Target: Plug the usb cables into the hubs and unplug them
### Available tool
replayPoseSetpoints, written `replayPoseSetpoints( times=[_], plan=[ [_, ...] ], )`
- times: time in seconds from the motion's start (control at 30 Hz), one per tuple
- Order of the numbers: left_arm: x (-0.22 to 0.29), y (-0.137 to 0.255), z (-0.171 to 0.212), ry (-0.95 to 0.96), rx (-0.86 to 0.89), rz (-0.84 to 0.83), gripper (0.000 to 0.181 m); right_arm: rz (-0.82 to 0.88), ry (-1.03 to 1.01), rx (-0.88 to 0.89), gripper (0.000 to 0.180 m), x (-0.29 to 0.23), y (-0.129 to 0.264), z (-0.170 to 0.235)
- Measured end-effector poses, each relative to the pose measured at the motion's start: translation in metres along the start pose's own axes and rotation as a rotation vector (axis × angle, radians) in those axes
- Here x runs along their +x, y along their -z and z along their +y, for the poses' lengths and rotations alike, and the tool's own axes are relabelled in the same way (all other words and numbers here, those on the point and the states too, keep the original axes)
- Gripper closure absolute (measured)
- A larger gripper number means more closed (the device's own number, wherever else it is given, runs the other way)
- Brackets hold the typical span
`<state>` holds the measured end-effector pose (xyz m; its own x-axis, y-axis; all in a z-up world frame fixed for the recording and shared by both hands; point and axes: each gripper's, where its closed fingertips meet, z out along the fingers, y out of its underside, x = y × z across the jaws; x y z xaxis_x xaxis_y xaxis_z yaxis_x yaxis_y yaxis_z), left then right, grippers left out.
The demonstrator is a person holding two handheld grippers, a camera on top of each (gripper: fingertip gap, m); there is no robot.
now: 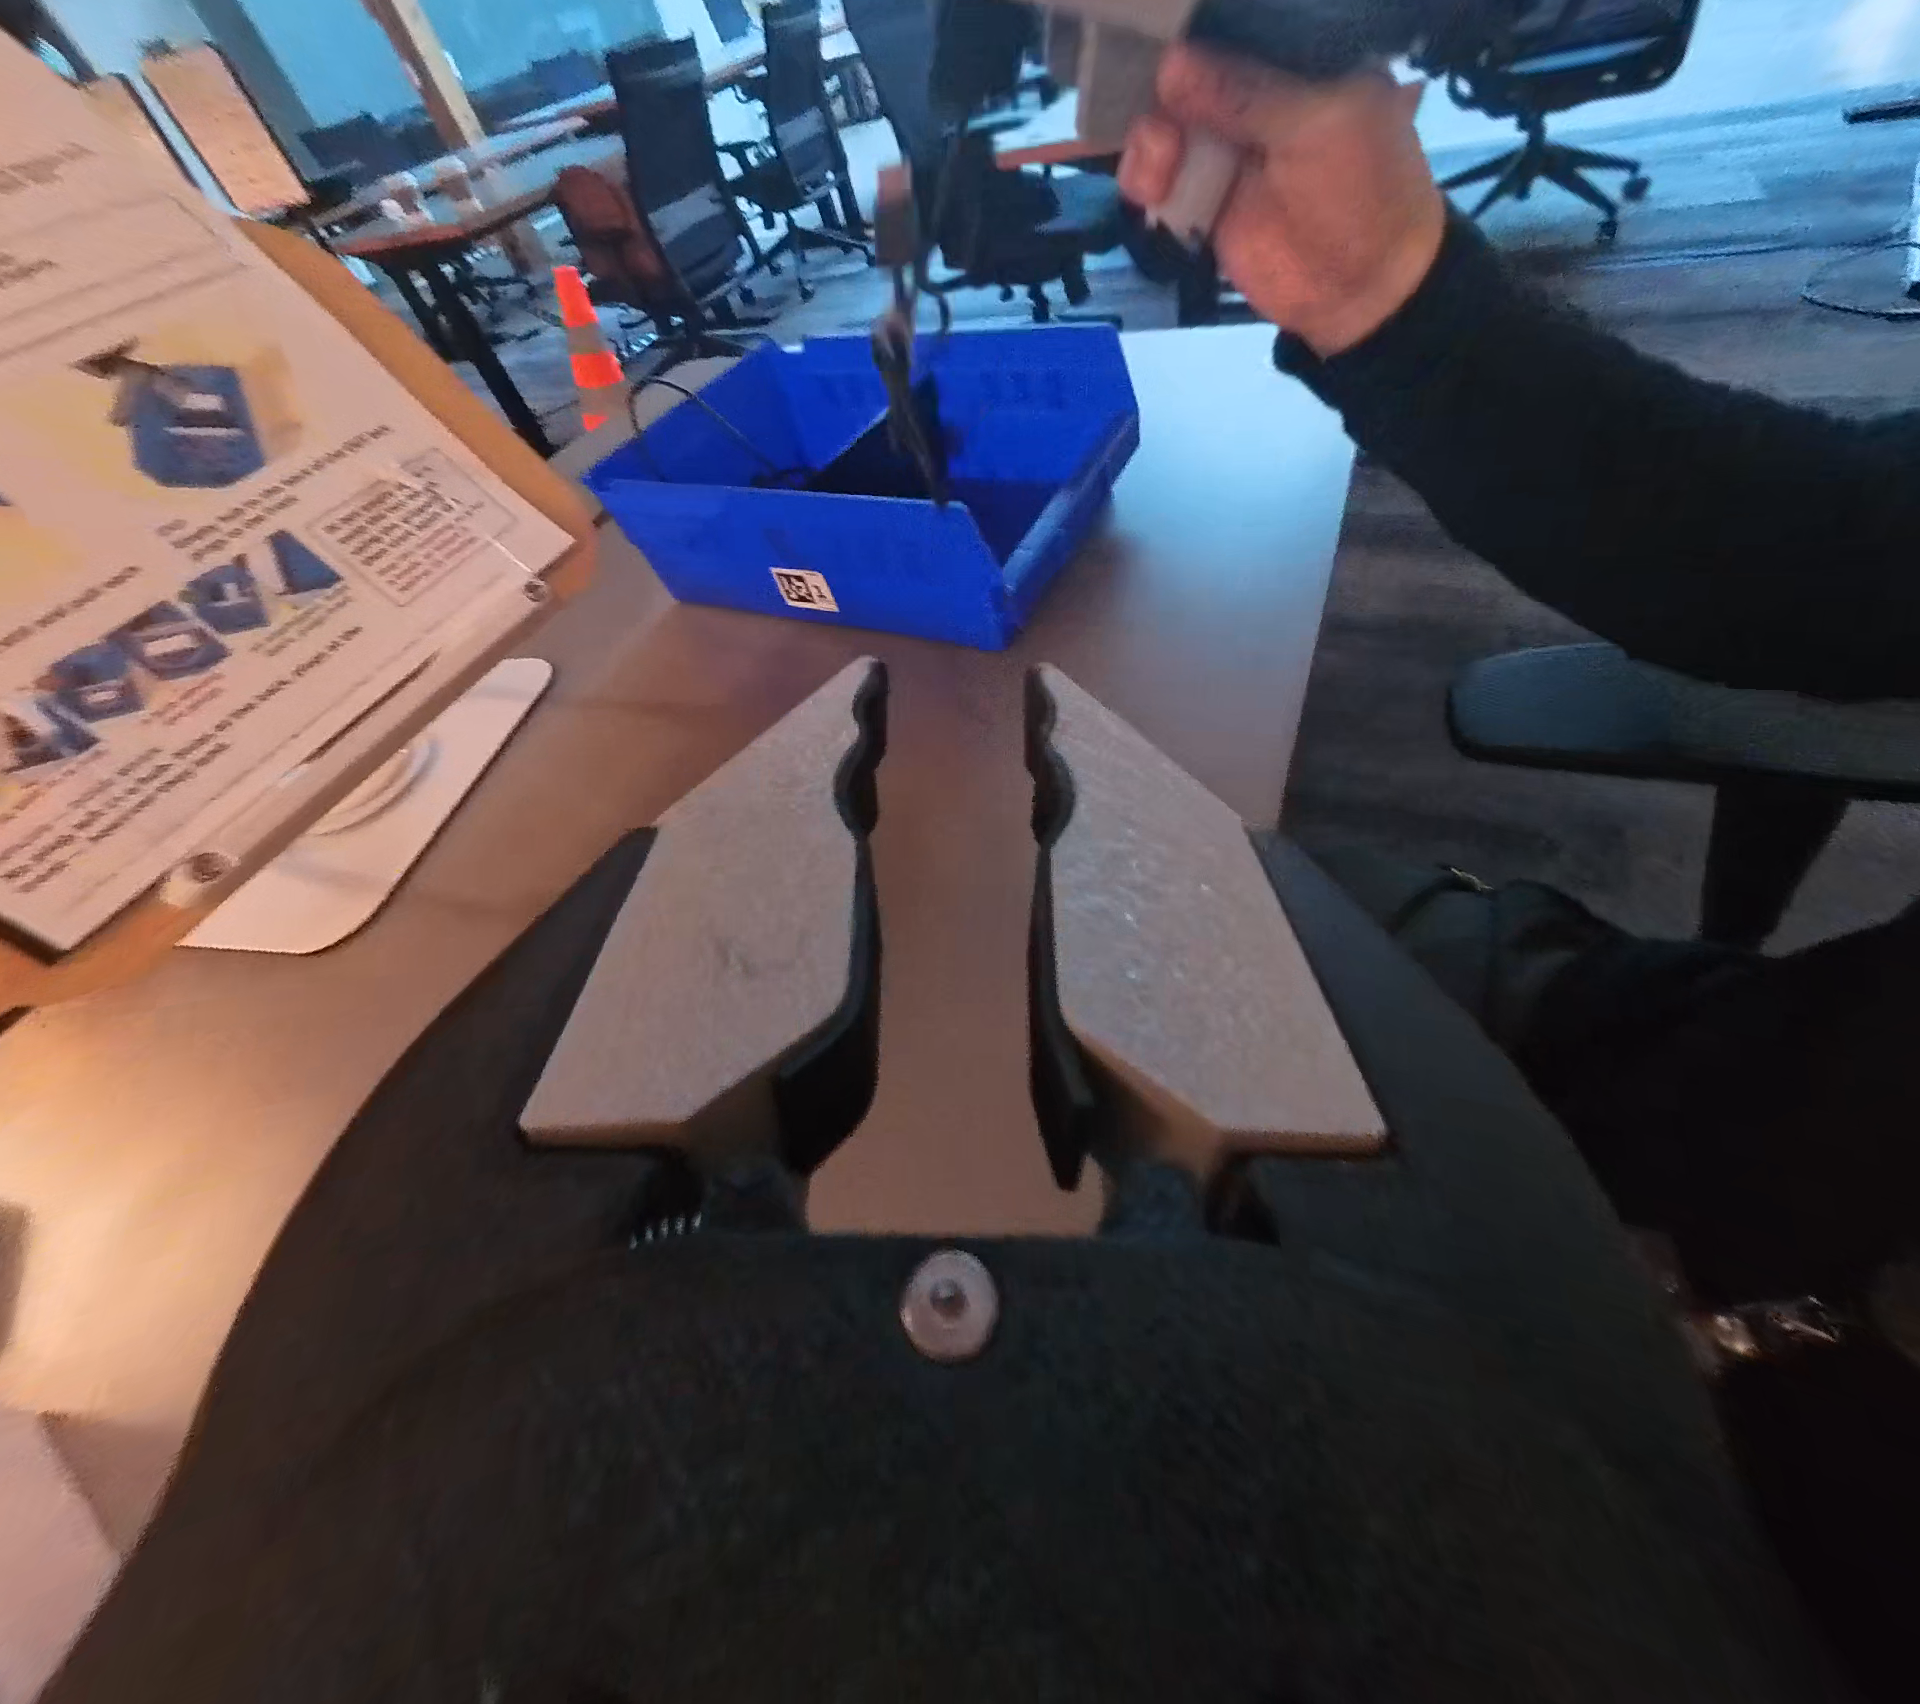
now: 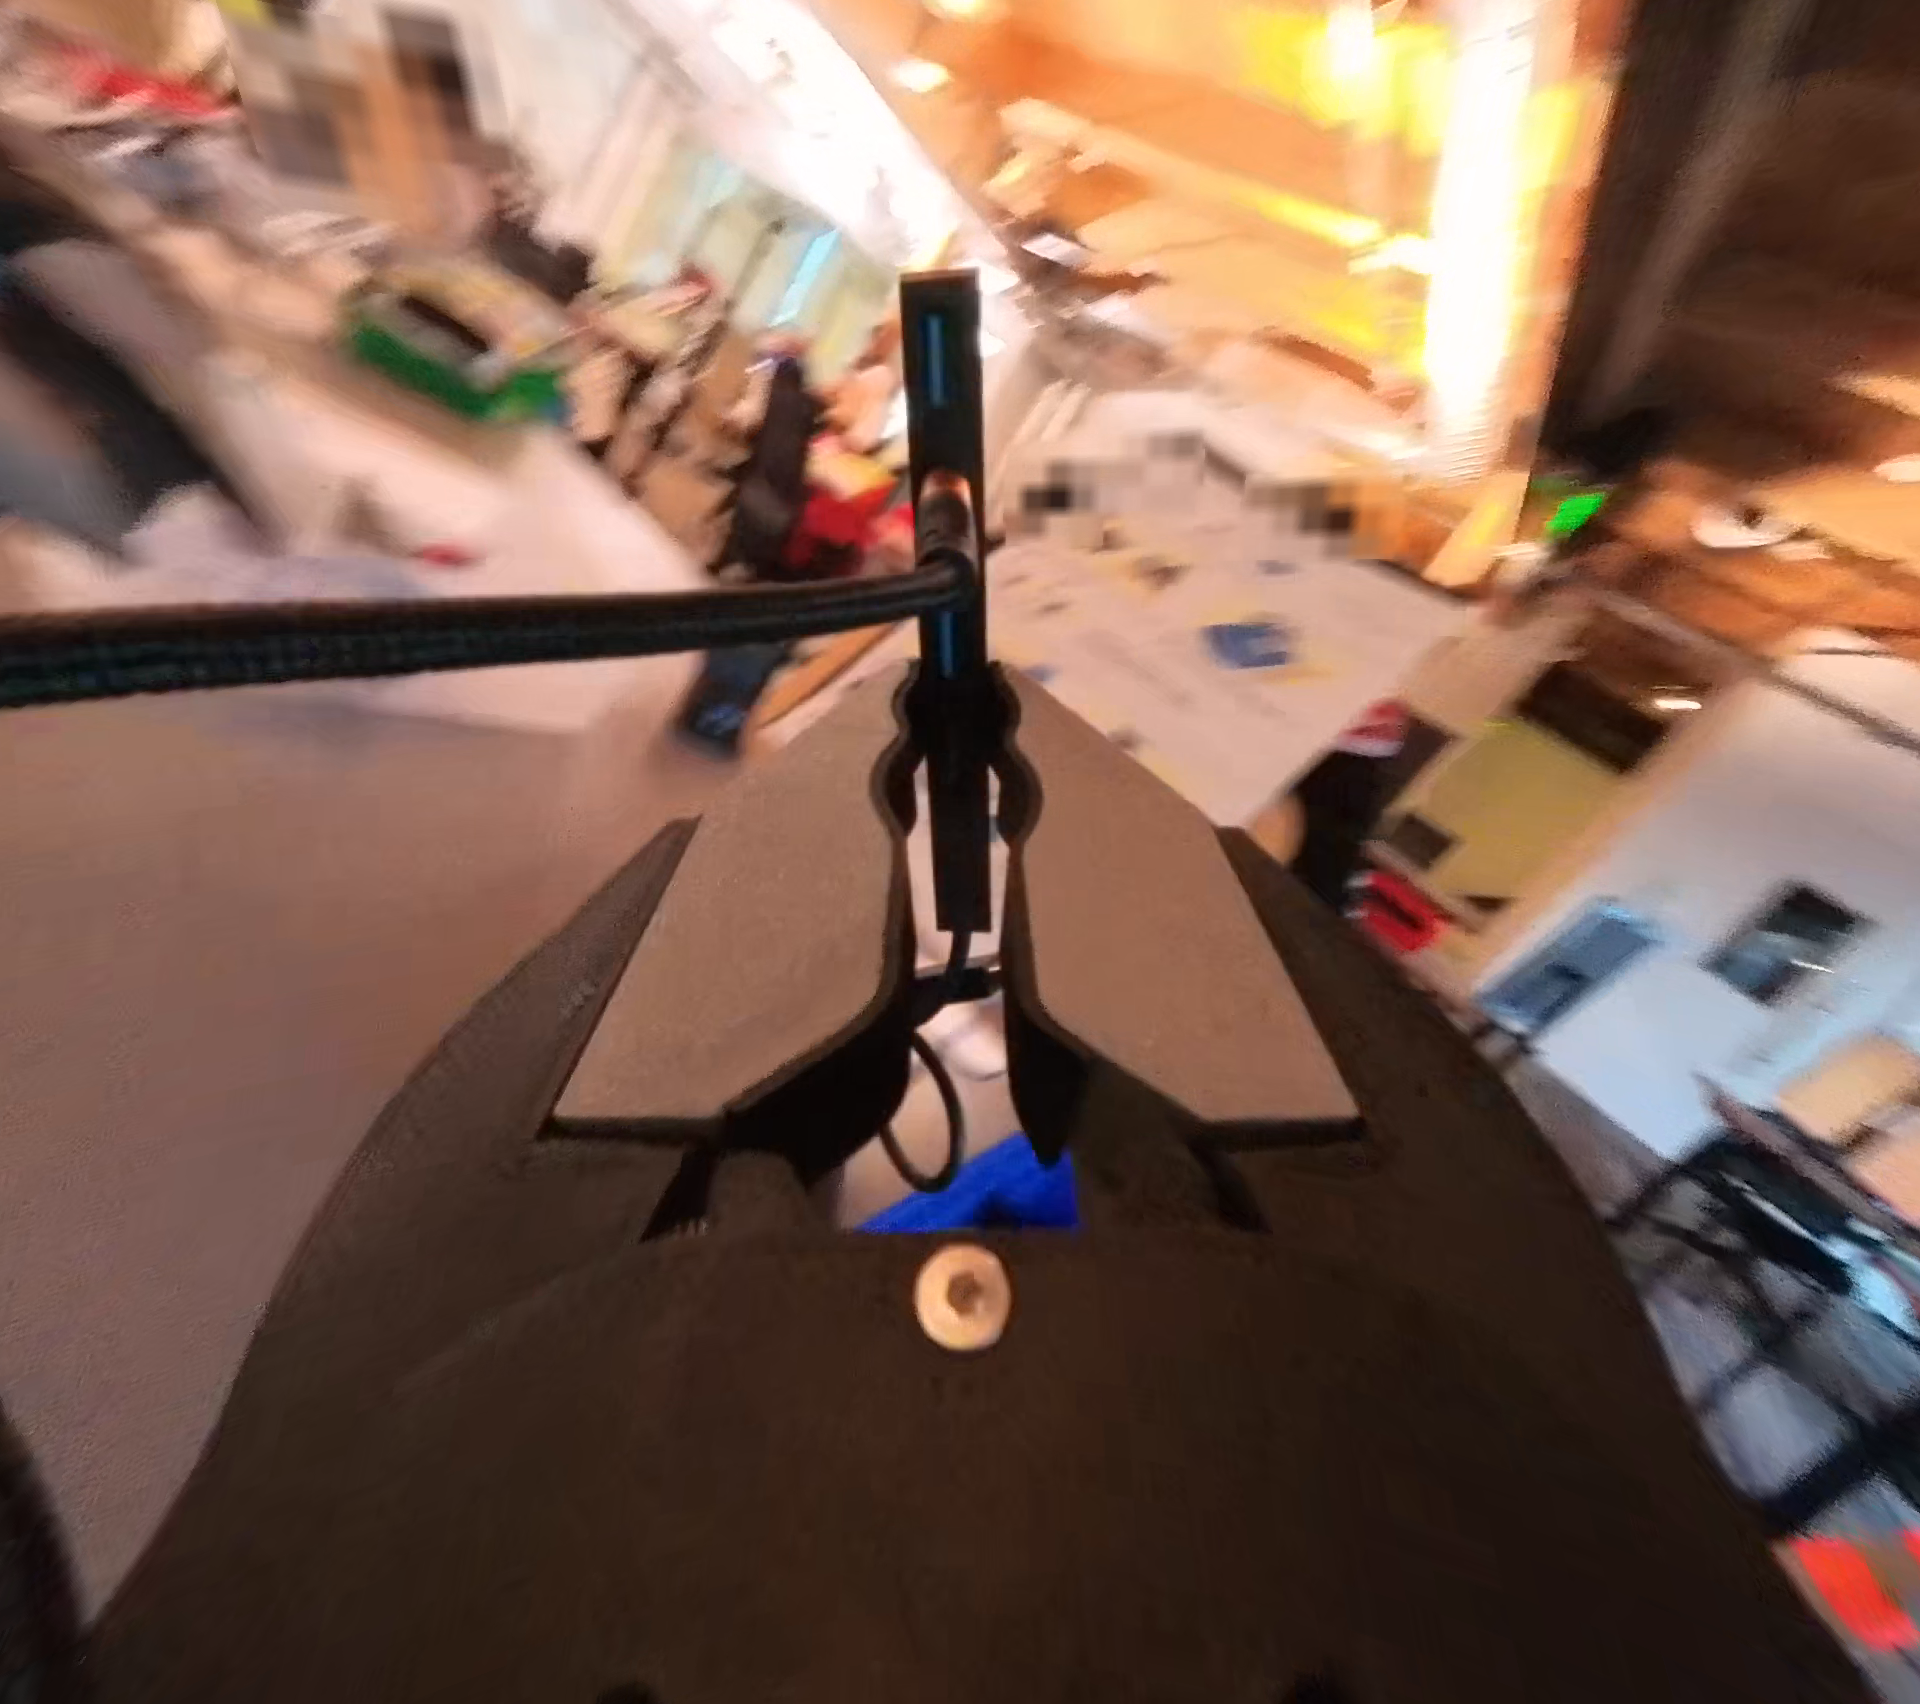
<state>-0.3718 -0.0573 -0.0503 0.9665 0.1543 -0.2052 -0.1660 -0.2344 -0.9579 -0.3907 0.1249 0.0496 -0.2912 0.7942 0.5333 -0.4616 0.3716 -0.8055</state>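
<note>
My right gripper [image 2: 951,688] is shut on a slim black USB hub [image 2: 943,407] that stands up out of the jaws. A braided black cable [image 2: 416,631] is plugged into its side and runs off left. In the left wrist view the right gripper [image 1: 899,241] is held high over the blue bin [image 1: 862,553], blurred, with the hub and cables [image 1: 914,407] dangling from it into the bin. My left gripper [image 1: 954,698] is open and empty, low over the table [image 1: 1195,615], short of the bin.
An instruction board on a white stand [image 1: 208,574] is at the left. The person's hand and black sleeve [image 1: 1558,459] reach in from the right. The table edge [image 1: 1309,667] drops off on the right beside a chair armrest [image 1: 1662,719]. Office chairs and an orange cone [image 1: 587,345] stand beyond.
</note>
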Motion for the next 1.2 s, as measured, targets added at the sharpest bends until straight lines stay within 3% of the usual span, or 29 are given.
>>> replayPoseSetpoints(
  times=[0.03,0.17,0.27,0.37,0.47,0.53,0.6,0.77,0.9,1.03,1.13,1.2],
  plan=[
    [-0.003,0.005,-0.003,-0.007,0.010,-0.014,0.158,0.083,0.006,0.018,0.172,0.032,-0.001,-0.006],
    [-0.009,0.015,-0.010,-0.020,0.042,-0.041,0.162,0.175,0.026,-0.100,0.172,0.126,-0.030,0.011],
    [-0.013,0.016,-0.008,-0.012,0.040,-0.045,0.162,0.094,0.003,-0.322,0.172,0.152,-0.058,0.086],
    [-0.015,0.017,-0.005,0.008,0.046,-0.032,0.163,-0.054,-0.059,-0.779,0.172,0.143,-0.051,0.218],
    [-0.011,0.018,-0.007,0.034,0.069,0.003,0.164,-0.097,-0.100,-1.395,0.169,0.132,0.008,0.337],
    [-0.016,0.019,-0.005,0.019,0.051,-0.028,0.164,-0.087,-0.094,-1.660,0.166,0.131,0.038,0.368],
    [-0.019,0.021,-0.003,0.012,0.044,-0.042,0.164,-0.065,-0.051,-1.741,0.165,0.136,0.043,0.369],
    [-0.033,0.030,0.001,0.049,0.046,-0.066,0.160,0.007,0.115,-1.649,0.153,0.163,0.025,0.331],
    [-0.040,0.035,0.005,0.083,0.040,-0.067,0.152,0.097,0.059,-1.479,0.150,0.171,0.022,0.284],
    [-0.045,0.035,0.006,0.068,0.017,-0.118,0.141,0.084,-0.185,-0.966,0.143,0.119,-0.002,0.212],
    [-0.038,0.028,0.001,0.114,0.026,-0.094,0.131,0.058,-0.358,-0.667,0.135,0.057,0.003,0.165],
    [-0.034,0.025,-0.008,0.131,0.072,-0.089,0.142,0.028,-0.539,-0.530,0.120,0.011,0.007,0.145]
  ],
)
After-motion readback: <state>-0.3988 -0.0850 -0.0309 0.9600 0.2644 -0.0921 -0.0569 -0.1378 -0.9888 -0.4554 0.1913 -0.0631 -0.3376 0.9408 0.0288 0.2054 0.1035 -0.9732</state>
